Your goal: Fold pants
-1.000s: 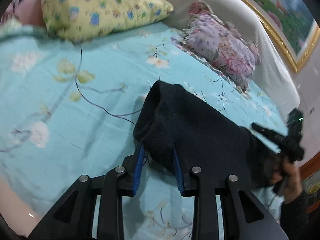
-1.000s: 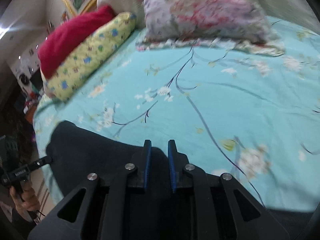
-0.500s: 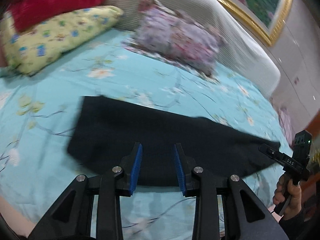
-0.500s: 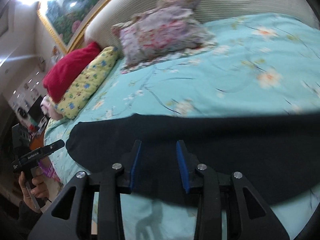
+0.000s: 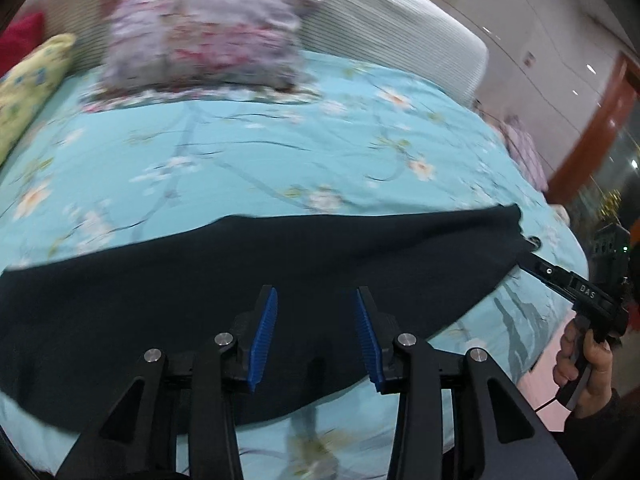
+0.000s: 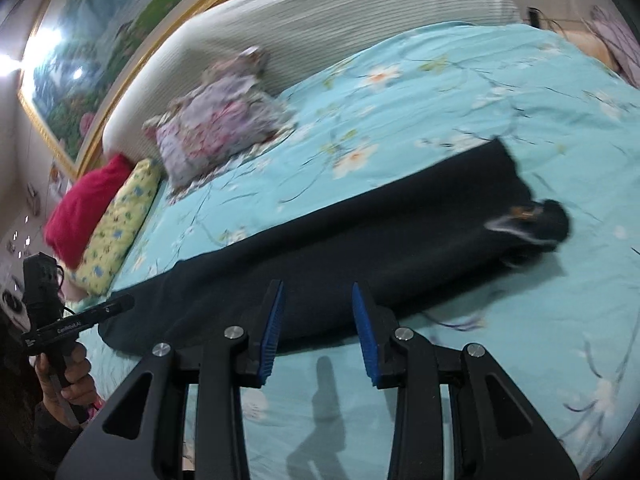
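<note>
The dark navy pants [image 5: 224,280] lie stretched in a long band across the turquoise floral bedspread [image 5: 280,148]; they also show in the right wrist view [image 6: 360,240], with the waist end and a label [image 6: 528,220] at the right. My left gripper [image 5: 314,300] is open and empty, just above the near edge of the pants. My right gripper [image 6: 318,294] is open and empty at the pants' near edge. The right gripper also shows at the far right of the left wrist view [image 5: 532,246], at the pants' end.
A purple floral pillow [image 5: 200,40], a yellow pillow [image 6: 120,216] and a red pillow [image 6: 88,208] lie at the head of the bed by the white headboard [image 6: 320,20]. The bed edge runs close under both grippers.
The pants went from a bunched heap held by both grippers to a long flat band on the bed. Both grippers let go, opened and drew back toward the near edge.
</note>
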Action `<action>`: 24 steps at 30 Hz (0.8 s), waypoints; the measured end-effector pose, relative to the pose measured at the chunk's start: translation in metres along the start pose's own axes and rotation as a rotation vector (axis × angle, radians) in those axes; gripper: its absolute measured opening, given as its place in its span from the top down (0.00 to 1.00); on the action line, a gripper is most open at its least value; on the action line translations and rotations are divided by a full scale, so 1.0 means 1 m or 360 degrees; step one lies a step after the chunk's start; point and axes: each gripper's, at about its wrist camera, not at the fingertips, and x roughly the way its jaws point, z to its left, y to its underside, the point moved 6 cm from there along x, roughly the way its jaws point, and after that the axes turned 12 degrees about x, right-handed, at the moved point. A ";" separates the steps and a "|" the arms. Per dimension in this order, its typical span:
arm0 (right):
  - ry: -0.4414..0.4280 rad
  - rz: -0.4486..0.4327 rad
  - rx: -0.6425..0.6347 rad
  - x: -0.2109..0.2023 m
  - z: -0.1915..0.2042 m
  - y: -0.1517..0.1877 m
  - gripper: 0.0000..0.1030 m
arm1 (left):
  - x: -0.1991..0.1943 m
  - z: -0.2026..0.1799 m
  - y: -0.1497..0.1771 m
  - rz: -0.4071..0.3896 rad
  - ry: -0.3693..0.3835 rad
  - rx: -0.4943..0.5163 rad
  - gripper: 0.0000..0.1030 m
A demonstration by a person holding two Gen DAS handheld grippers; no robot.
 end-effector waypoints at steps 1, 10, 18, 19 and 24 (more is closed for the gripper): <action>0.0013 -0.0002 0.0025 -0.002 -0.005 -0.002 0.64 | 0.006 -0.009 -0.006 0.0012 0.0033 0.0027 0.60; 0.0076 -0.0057 0.0157 -0.021 -0.041 -0.009 0.64 | 0.050 -0.082 -0.049 0.0117 0.0220 0.0284 0.57; 0.0083 -0.0098 0.0286 -0.030 -0.066 -0.024 0.61 | 0.083 -0.135 -0.080 0.0194 0.0338 0.0477 0.56; 0.0084 -0.0097 0.0309 -0.030 -0.069 -0.025 0.59 | 0.087 -0.141 -0.085 0.0203 0.0349 0.0493 0.56; 0.0097 -0.0118 0.0350 -0.032 -0.080 -0.031 0.58 | 0.104 -0.166 -0.103 0.0255 0.0398 0.0600 0.53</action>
